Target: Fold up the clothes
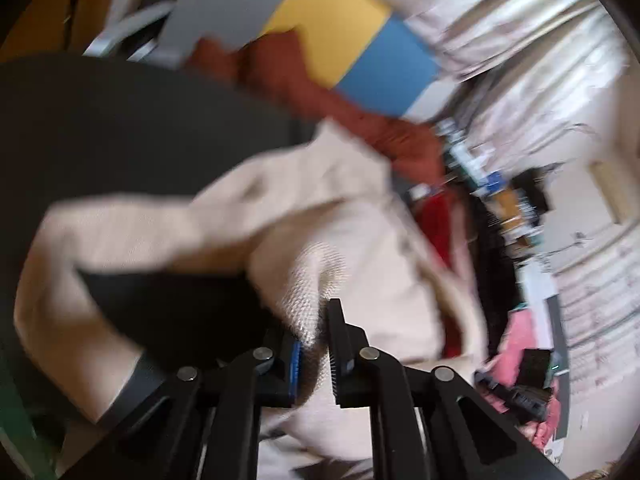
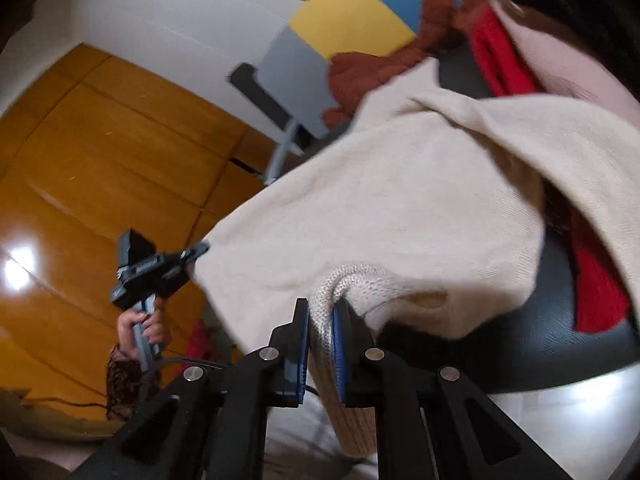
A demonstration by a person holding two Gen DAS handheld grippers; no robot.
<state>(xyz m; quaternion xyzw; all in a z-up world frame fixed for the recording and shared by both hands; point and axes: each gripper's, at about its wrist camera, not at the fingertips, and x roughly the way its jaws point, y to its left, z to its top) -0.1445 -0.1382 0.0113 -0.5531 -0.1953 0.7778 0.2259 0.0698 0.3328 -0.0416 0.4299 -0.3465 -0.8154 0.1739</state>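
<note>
A cream knit sweater hangs spread over the edge of a round black table. In the right wrist view, my right gripper is shut on the sweater's ribbed hem, which bunches up between the blue pads. My left gripper is shut on another fold of the same sweater, with knit fabric pinched between its fingers. Farther left in the right wrist view, a hand holds the left gripper, its tip at the sweater's left corner. The left wrist view is blurred.
A rust-brown garment and a red one lie on the table behind the sweater. Pink cloth shows at the lower right. A grey chair stands on the wooden floor. Yellow and blue mats lie beyond.
</note>
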